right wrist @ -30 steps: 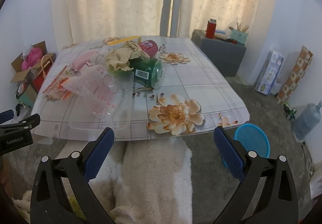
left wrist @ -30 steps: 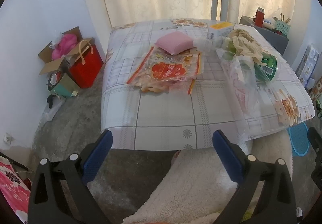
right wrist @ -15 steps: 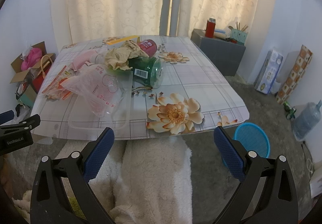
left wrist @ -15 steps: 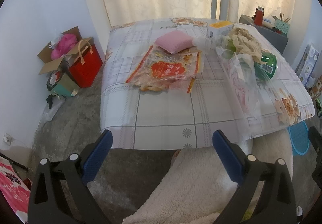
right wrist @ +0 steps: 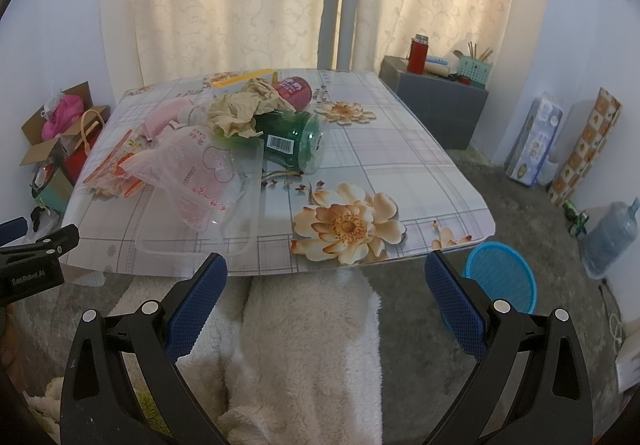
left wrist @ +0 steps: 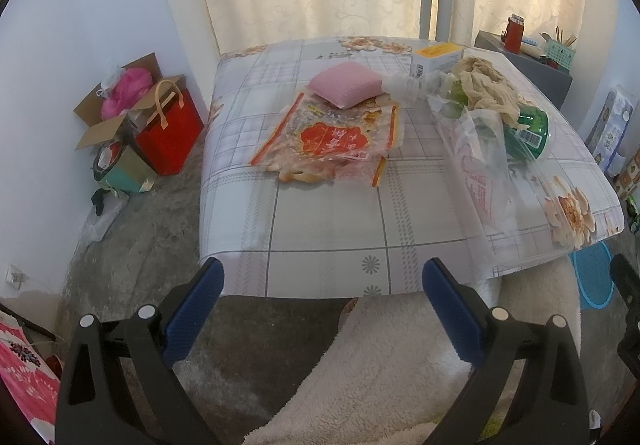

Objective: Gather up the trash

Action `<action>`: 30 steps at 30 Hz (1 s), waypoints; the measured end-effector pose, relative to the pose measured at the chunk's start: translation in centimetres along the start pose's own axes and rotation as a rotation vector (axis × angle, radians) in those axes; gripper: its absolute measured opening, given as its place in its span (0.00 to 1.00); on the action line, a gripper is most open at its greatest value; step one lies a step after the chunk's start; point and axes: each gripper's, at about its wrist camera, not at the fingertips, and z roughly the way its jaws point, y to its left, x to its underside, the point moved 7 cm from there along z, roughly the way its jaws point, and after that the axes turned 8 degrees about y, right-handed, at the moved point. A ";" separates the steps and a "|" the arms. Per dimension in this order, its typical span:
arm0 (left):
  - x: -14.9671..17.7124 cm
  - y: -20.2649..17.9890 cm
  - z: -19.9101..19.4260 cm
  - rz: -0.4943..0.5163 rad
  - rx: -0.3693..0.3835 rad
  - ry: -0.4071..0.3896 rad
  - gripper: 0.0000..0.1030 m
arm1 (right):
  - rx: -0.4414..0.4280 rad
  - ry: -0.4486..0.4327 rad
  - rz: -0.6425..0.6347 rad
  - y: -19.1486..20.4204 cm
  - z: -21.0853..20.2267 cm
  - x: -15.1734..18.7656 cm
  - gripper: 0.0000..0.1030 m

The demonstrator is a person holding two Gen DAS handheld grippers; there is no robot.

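Note:
Trash lies on a low table (left wrist: 320,237) with a floral cloth. A flat red and orange snack wrapper (left wrist: 332,137) sits mid-table with a pink pad (left wrist: 346,85) on its far end. To the right are crumpled brown paper (left wrist: 486,85), a green cup (left wrist: 528,129) on its side and a clear pink-printed bag (left wrist: 480,173). In the right wrist view the same pile shows: brown paper (right wrist: 244,111), green cup (right wrist: 294,139), clear bag (right wrist: 196,173), a clear plastic lid (right wrist: 216,225). My left gripper (left wrist: 322,285) and right gripper (right wrist: 326,281) both stand open in front of the table's near edge, holding nothing.
A blue basket (right wrist: 502,277) stands on the floor by the table's right corner. A red bag (left wrist: 168,129) and an open cardboard box (left wrist: 116,101) sit at the left wall. A grey cabinet (right wrist: 436,105) is at the back right. White fleece (right wrist: 304,345) covers the foreground.
Both views have shifted very slightly; the table sits a touch lower and nearer in frame. Nothing on the table has moved and both grippers stay open.

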 end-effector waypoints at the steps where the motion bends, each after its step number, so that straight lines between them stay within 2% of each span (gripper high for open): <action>1: 0.0 0.0 0.0 -0.001 0.000 0.001 0.95 | 0.000 0.000 0.000 0.0 0.0 0.1 0.92; 30: 0.3 0.5 0.5 -0.011 -0.006 0.007 0.94 | -0.005 0.001 0.007 -0.2 0.2 0.2 0.92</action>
